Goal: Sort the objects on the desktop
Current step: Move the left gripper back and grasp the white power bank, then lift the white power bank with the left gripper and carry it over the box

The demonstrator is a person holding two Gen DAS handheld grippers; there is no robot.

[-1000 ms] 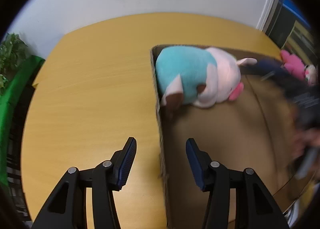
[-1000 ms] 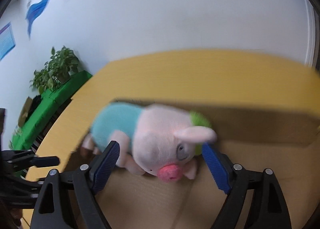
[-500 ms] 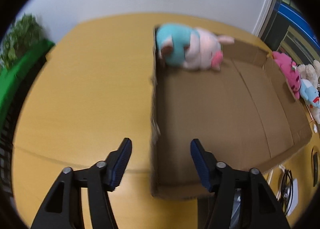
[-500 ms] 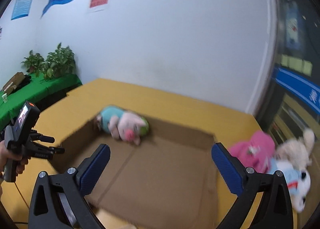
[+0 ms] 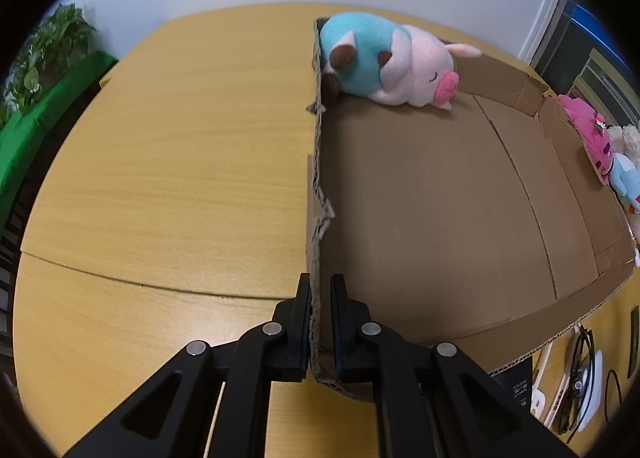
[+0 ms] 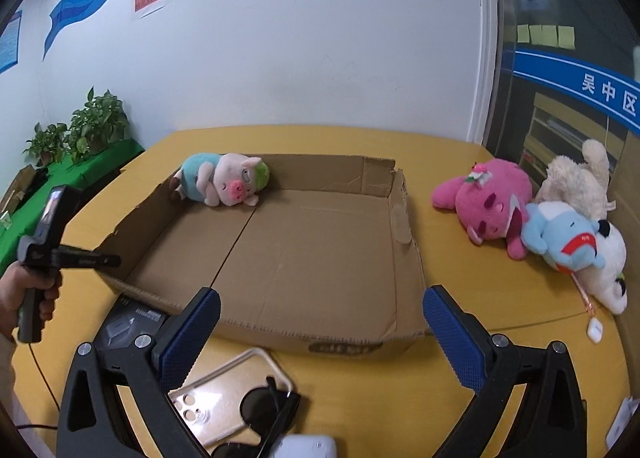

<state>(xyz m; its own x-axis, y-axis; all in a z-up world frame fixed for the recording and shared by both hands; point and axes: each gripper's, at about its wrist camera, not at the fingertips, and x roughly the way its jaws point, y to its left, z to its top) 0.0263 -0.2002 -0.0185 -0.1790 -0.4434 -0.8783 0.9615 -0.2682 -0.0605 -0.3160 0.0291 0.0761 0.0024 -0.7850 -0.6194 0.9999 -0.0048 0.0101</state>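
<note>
Your left gripper point(image 5: 320, 300) has its jaws pinched narrow on the left wall of the shallow brown cardboard box point(image 5: 440, 194), near the box's bottom-left corner in the left wrist frame; 1 finger sits outside the wall, 1 inside. In the right wrist view the same left gripper point(image 6: 105, 260) shows at far left, your hand point(image 6: 28, 290) on its grip, tips at the box's near-left corner.

Your right gripper point(image 6: 320, 332) hangs with jaws spread wide, nothing between them, low in the frame in front of the box's near wall.

The pink plush pig in a teal shirt point(image 5: 384, 58) lies on its side inside the box, in the far-left corner, touching the left wall: top centre in the left wrist frame, upper left of the box in the right wrist frame point(image 6: 222, 183).

Outside the box, right side of the right wrist frame, 3 plush toys sit bunched on the yellow wooden table point(image 6: 460, 258): a magenta plush bear point(image 6: 486, 204), a cream plush dog point(image 6: 576, 178) behind it, and a light blue and white plush point(image 6: 568, 244) touching both.

Bottom of the right wrist frame: a clear phone case point(image 6: 224, 390) with black sunglasses point(image 6: 260, 410) lying on it.
</note>
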